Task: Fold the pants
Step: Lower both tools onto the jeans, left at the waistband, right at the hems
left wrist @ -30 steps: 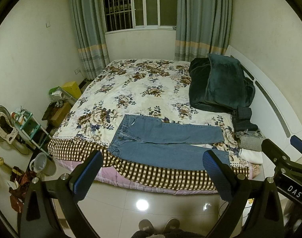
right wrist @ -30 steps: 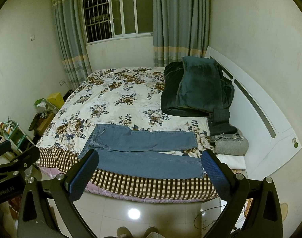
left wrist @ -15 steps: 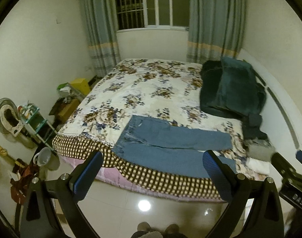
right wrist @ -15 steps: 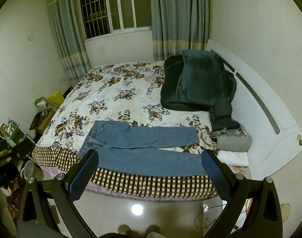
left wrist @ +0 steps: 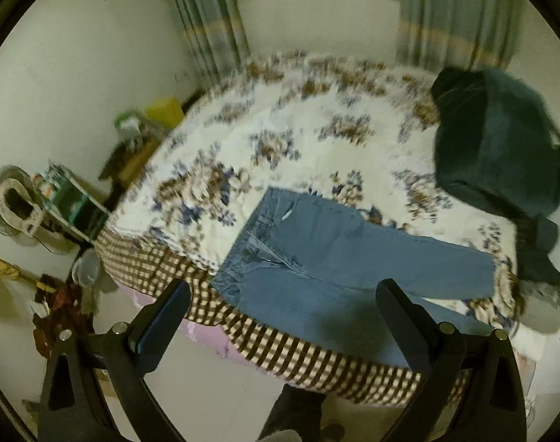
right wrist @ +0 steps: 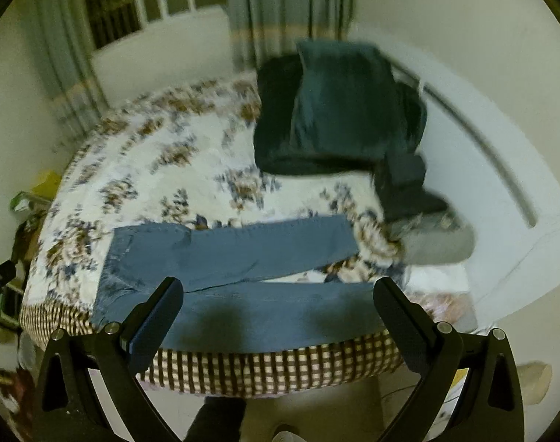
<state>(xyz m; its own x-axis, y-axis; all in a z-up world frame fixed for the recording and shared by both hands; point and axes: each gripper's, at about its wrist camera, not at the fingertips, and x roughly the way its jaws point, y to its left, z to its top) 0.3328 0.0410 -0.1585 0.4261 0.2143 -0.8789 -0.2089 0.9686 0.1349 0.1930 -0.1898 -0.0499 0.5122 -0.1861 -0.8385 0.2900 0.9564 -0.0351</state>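
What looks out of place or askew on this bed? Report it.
Little stands out. The jeans lie flat at the near edge, legs slightly splayed rather than stacked. A dark blanket sits in a loose heap by the headboard. Nothing looks spilled or damaged.

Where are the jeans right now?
The jeans lie flat along the near edge of the bed, waist to the left, legs pointing right toward the grey pillow.

Left gripper (left wrist: 281, 302) jaws spread wide, nothing between, held above near bed edge; blue jeans (left wrist: 327, 258) flat on floral bedspread (left wrist: 280, 140) just ahead, waistband toward left finger, legs past right finger; dark blanket heap (left wrist: 500, 140) far ahead right; view blurred
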